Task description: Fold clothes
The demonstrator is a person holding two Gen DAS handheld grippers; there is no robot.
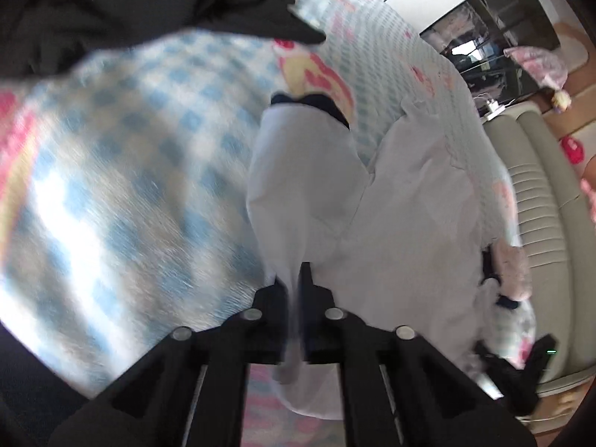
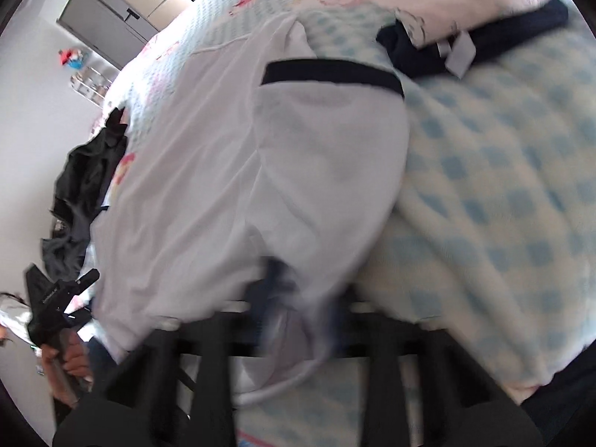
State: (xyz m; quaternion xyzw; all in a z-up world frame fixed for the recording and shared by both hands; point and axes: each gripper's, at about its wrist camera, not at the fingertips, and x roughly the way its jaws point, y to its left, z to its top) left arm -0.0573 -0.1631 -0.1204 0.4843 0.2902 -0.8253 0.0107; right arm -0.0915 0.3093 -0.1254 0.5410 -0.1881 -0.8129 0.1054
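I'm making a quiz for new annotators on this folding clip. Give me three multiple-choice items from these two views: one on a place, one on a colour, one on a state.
1. Where does the white shirt lie?
A. On a wooden floor
B. On the blue-checked blanket
C. In a basket

2. What colour is the sleeve trim?
A. Red
B. Yellow
C. Dark navy

3. What is the left gripper doing?
A. Pinching white cloth
B. Hanging wide open over bare blanket
C. Holding a hanger

Answers:
1. B, since checked bedding shows around the shirt in both views.
2. C, since a dark band edges the sleeve opening.
3. A, since in the left wrist view white fabric passes between its nearly closed fingers.
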